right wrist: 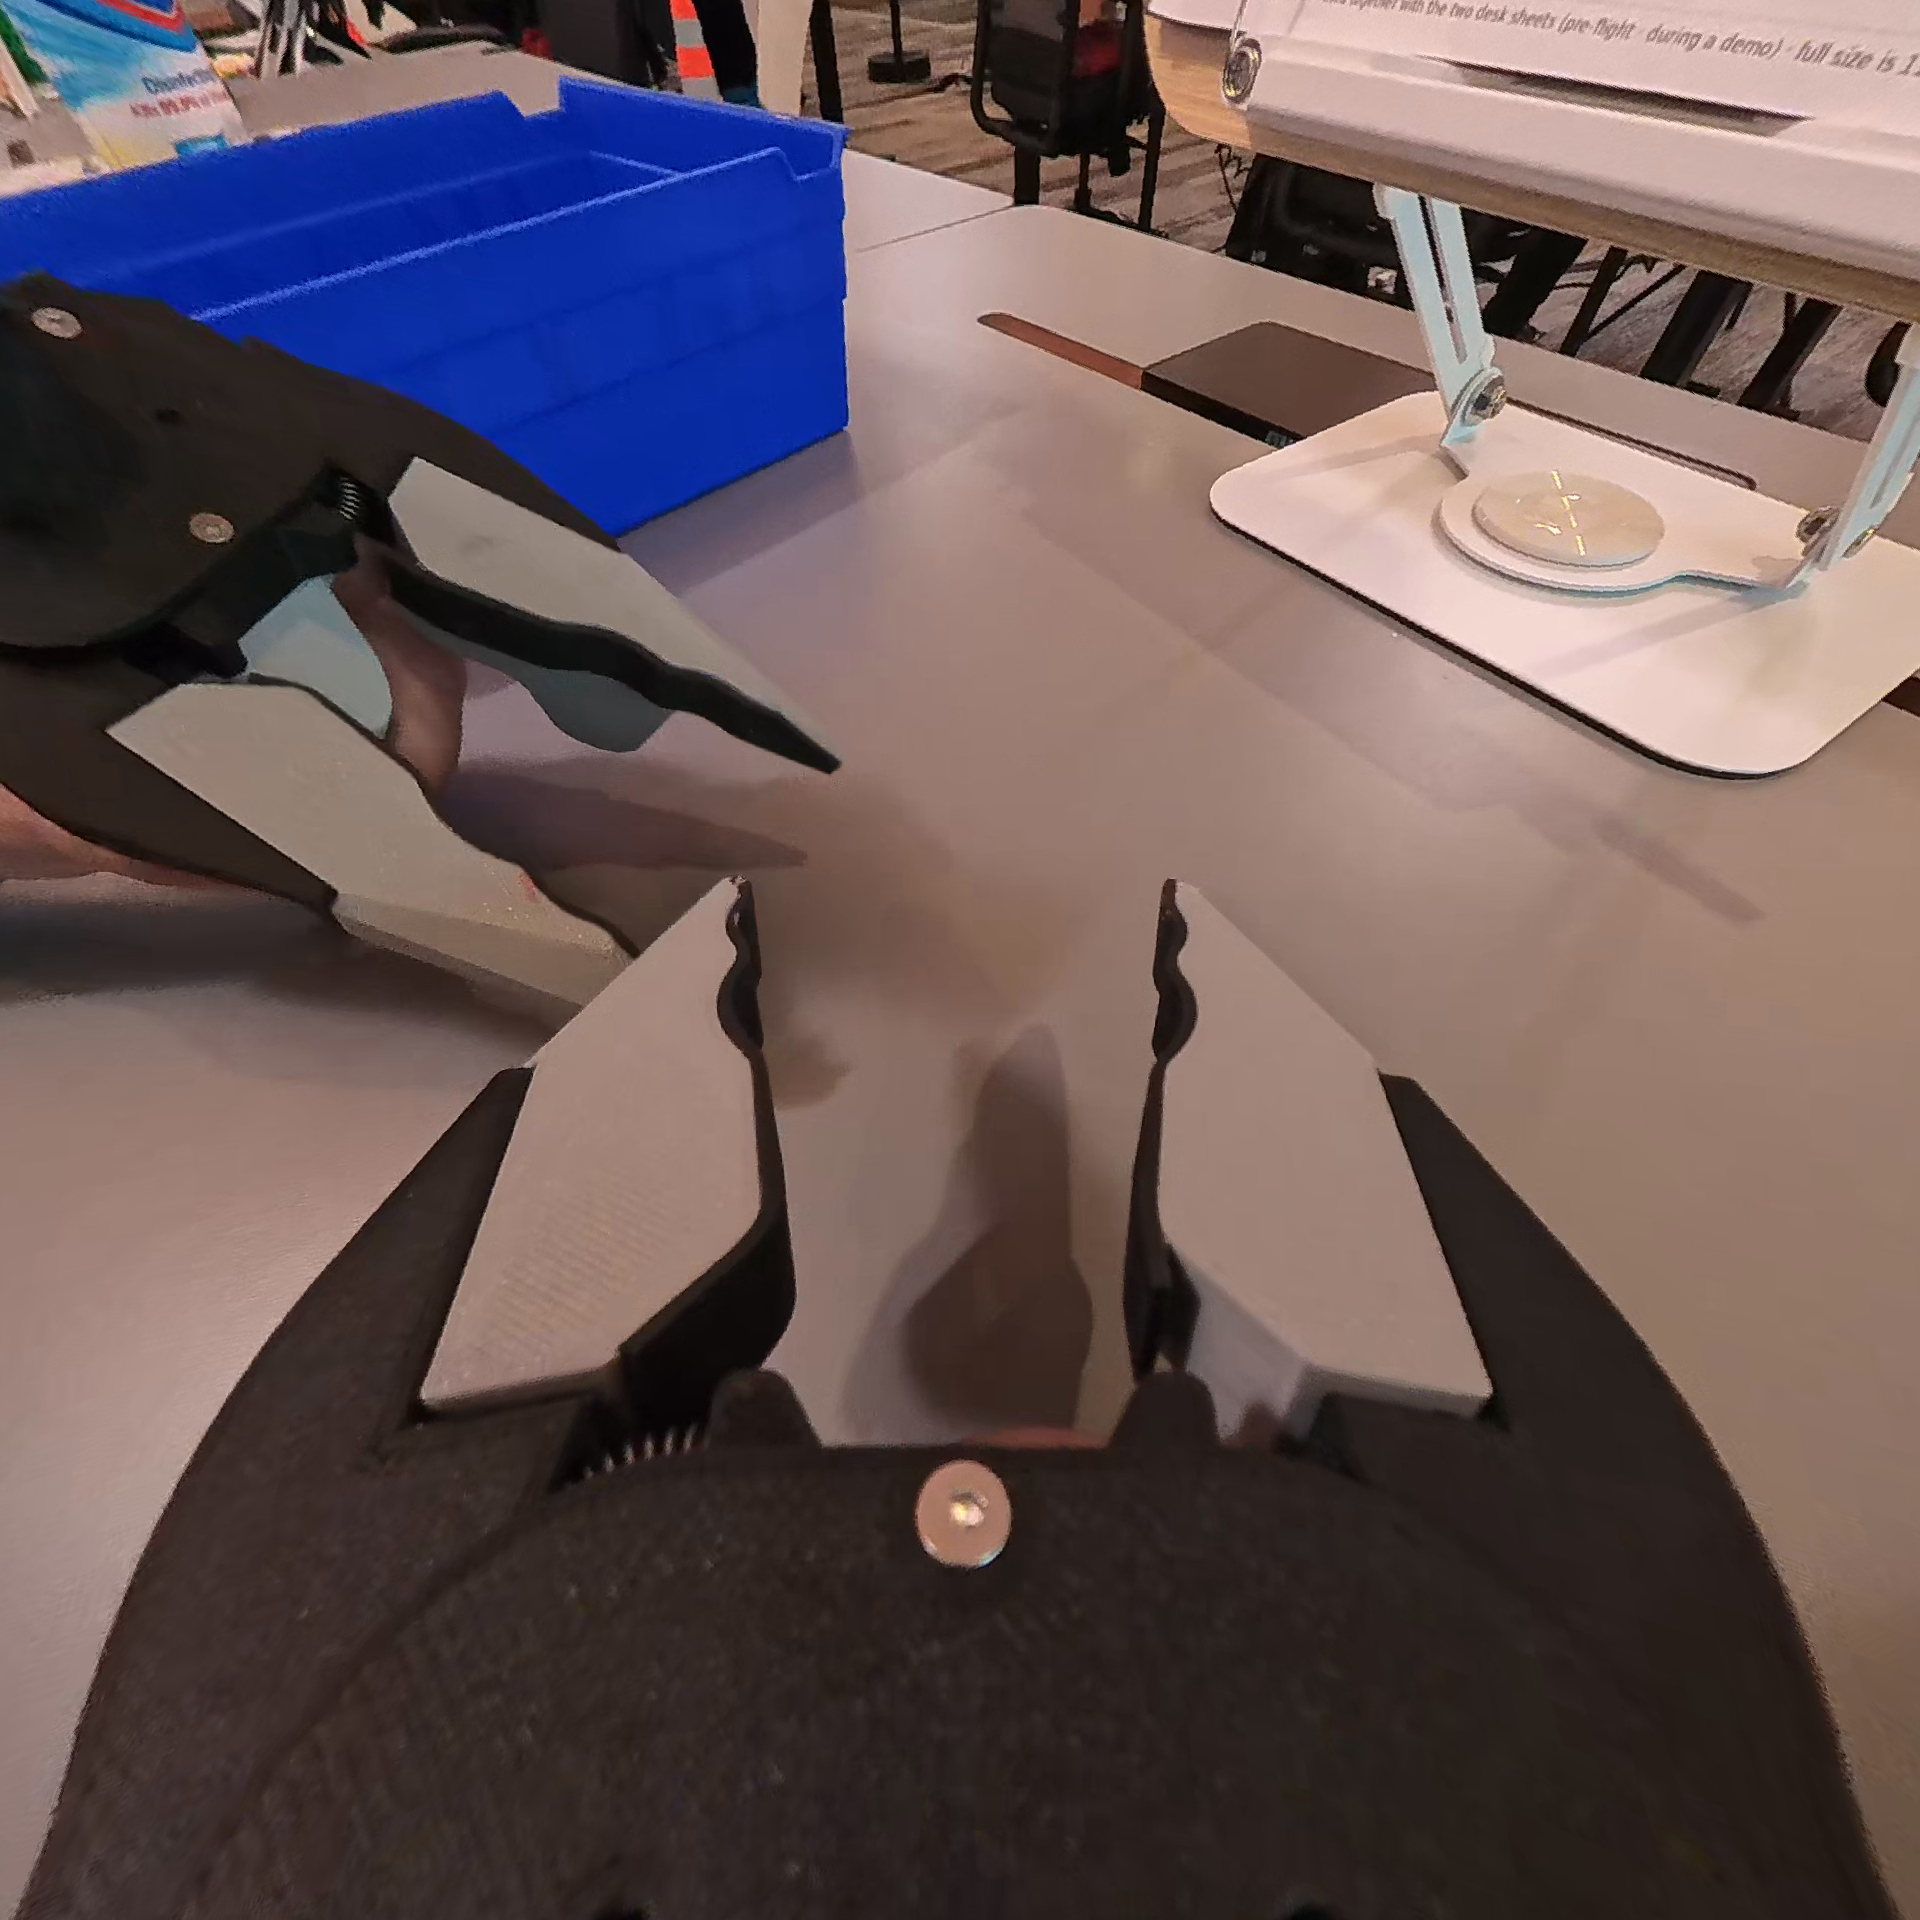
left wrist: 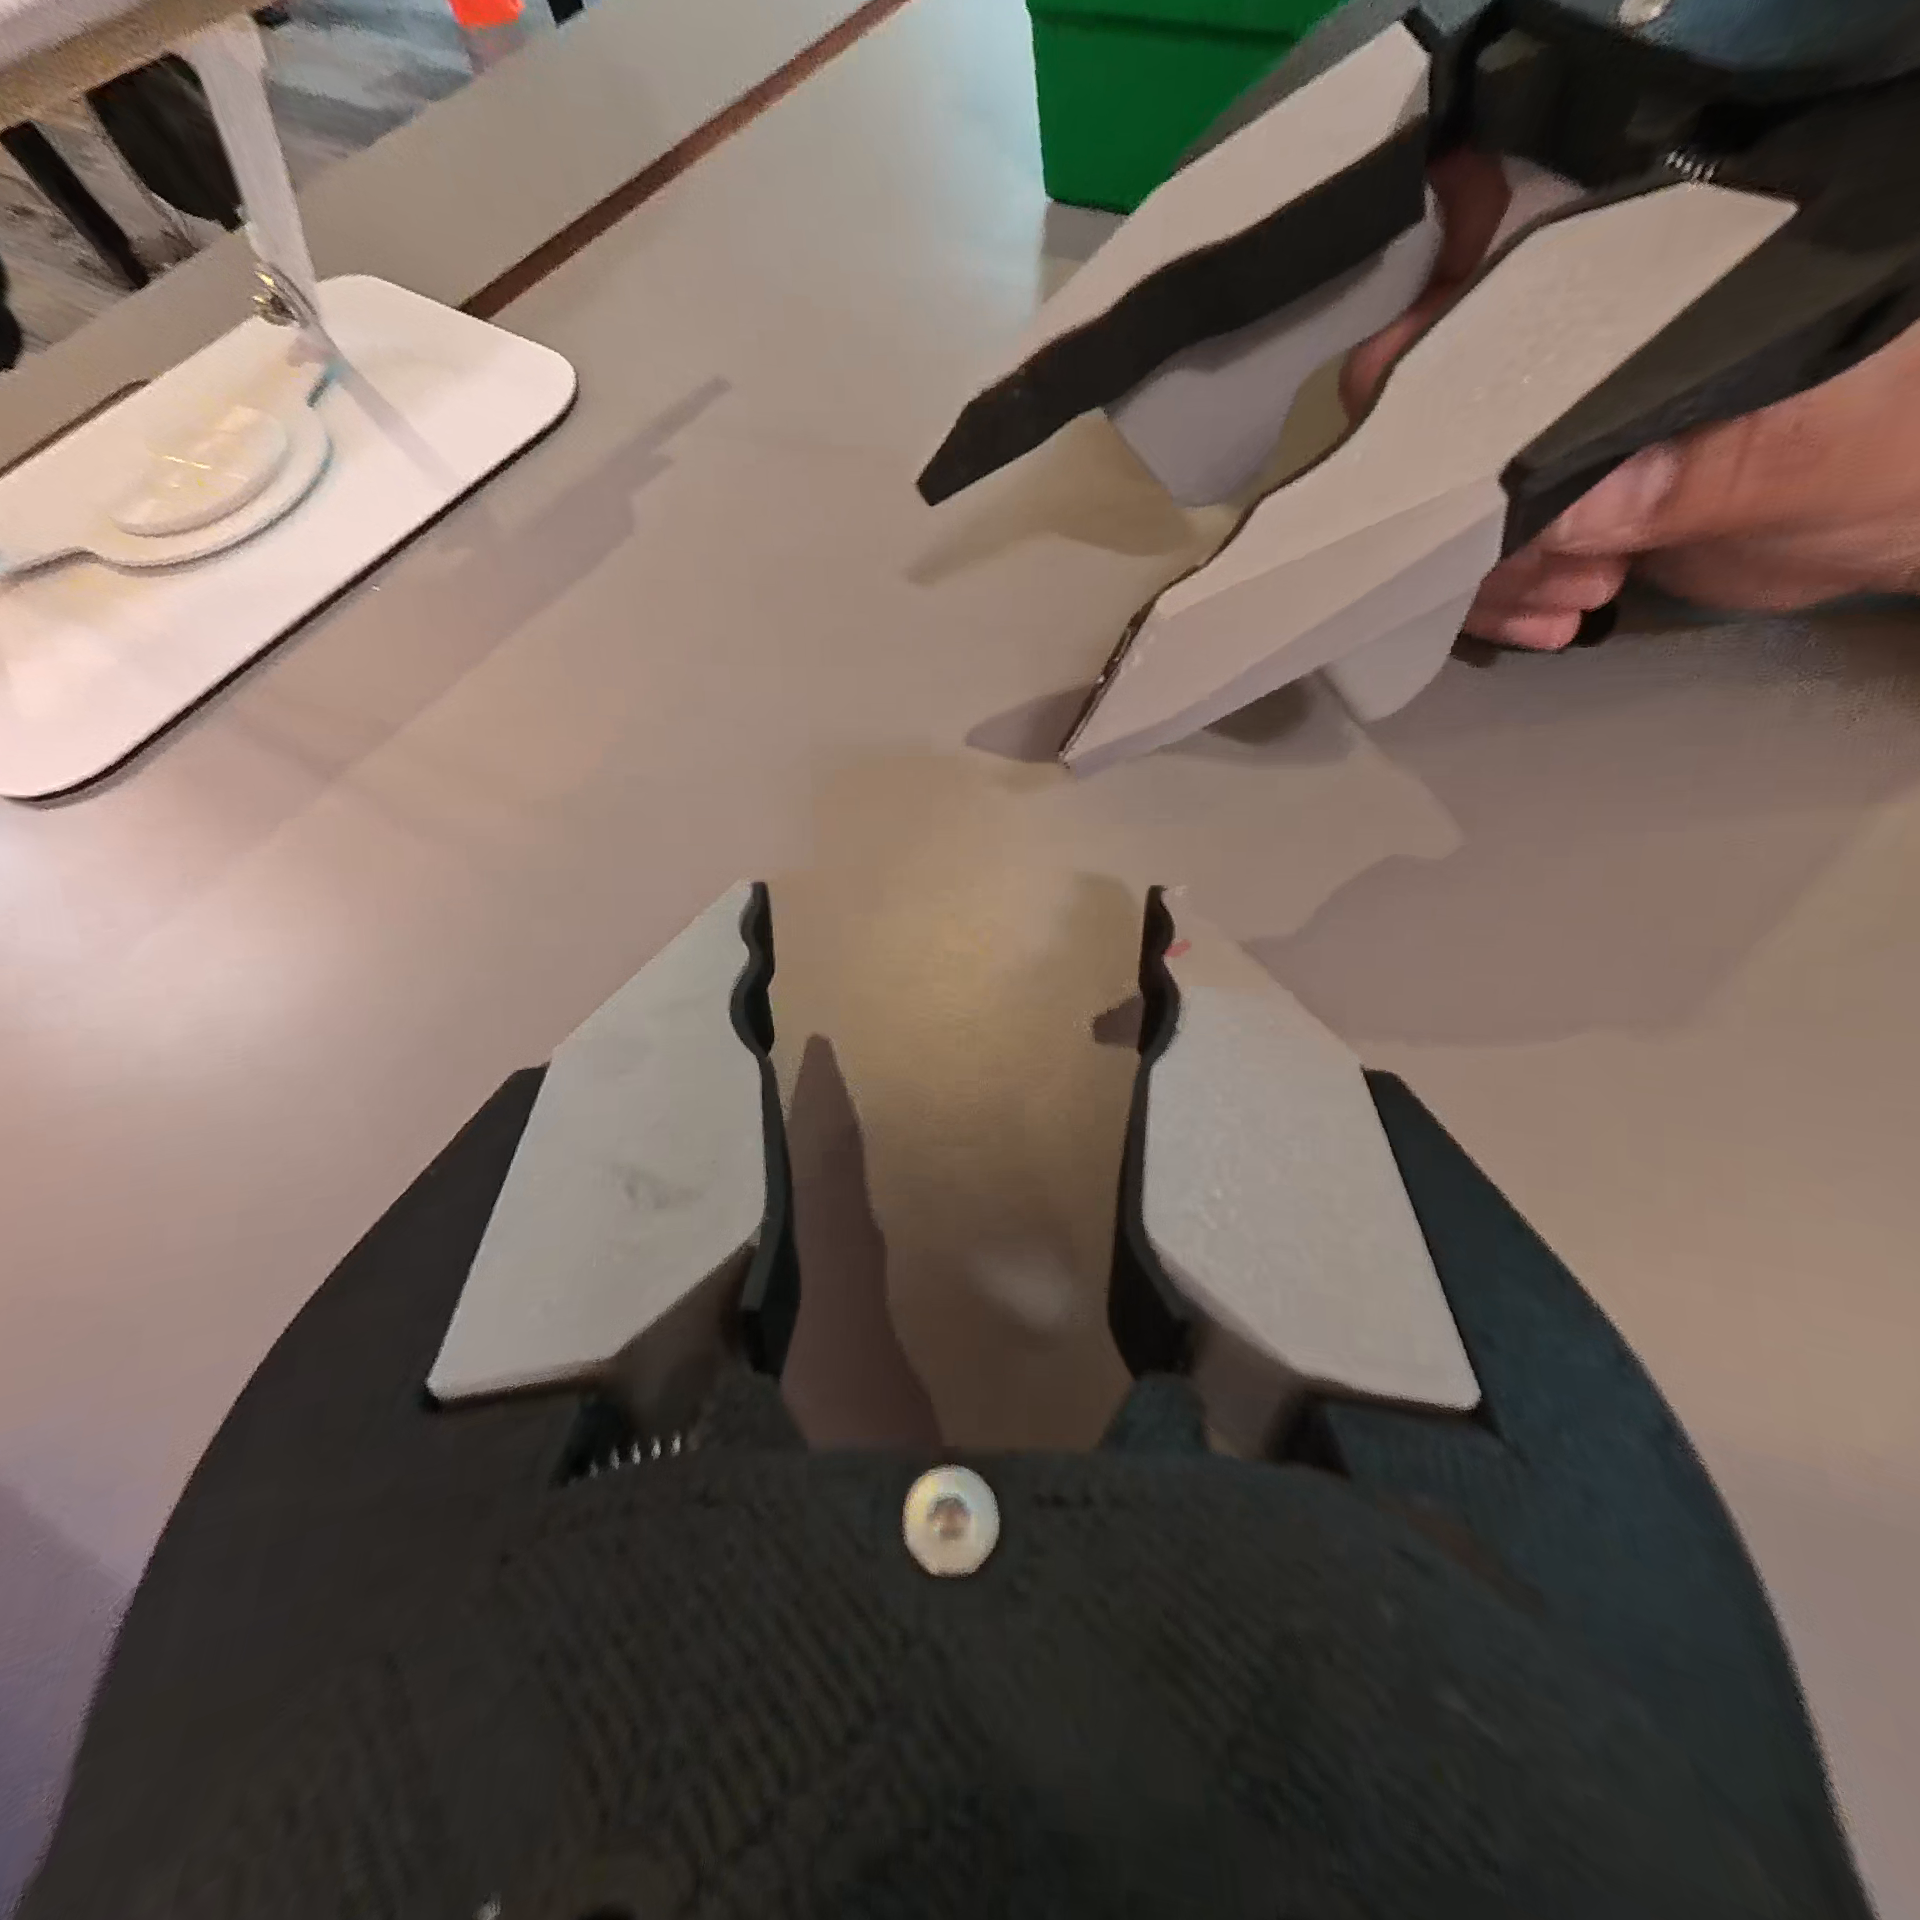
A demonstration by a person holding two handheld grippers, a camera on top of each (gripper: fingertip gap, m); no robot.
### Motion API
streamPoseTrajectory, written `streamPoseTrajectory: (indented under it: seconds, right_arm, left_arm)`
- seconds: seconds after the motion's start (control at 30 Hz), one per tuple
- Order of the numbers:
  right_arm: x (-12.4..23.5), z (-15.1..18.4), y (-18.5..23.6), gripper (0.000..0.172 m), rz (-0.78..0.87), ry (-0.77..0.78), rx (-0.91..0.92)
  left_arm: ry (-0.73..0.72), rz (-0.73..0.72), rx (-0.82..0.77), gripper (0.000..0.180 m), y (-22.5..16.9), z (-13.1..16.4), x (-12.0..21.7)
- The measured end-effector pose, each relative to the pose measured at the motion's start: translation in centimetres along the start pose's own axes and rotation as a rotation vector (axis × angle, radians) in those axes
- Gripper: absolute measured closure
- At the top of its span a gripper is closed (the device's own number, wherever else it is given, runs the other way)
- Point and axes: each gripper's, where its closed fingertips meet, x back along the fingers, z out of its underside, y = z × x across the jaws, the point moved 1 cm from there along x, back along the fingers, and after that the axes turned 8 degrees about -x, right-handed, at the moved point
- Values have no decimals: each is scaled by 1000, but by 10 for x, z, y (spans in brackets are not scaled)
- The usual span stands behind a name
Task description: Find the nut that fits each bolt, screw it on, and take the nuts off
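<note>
Right gripper [right wrist: 956, 894] fingers apart, blue bin [right wrist: 582, 312] only right view, green box [left wrist: 1143, 94] only left view

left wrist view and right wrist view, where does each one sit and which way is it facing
Left wrist view: rides the left tool, looking forward over the grey table; its open fingers show, plus the right tool, a hand and a green bin.
Right wrist view: rides the right tool, facing a blue bin; open fingers show.
Shared: the table, white stand, each other's tool.

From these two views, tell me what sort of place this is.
Probably an office or demo hall: a grey table bearing a white laptop stand and blue plastic bin, with office chairs on carpet behind.
</note>
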Motion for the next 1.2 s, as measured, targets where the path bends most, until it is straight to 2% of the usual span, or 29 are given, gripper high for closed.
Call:
streamPoseTrajectory:
  seconds: [0.37, 0.83, 1.2]
  right_arm:
    - [3, 5, 3, 99, 32, 21, 55]
    - [-1, 6, 1, 101, -12, 39, -10]
    - [-2, 9, 10, 98, -27, 58, 40]
  left_arm:
    - [56, -57, -45, 113, 4, 8, -2]
    - [126, 67, -89, 110, -25, 16, -8]
    - [135, 57, -81, 108, -15, 20, -7]
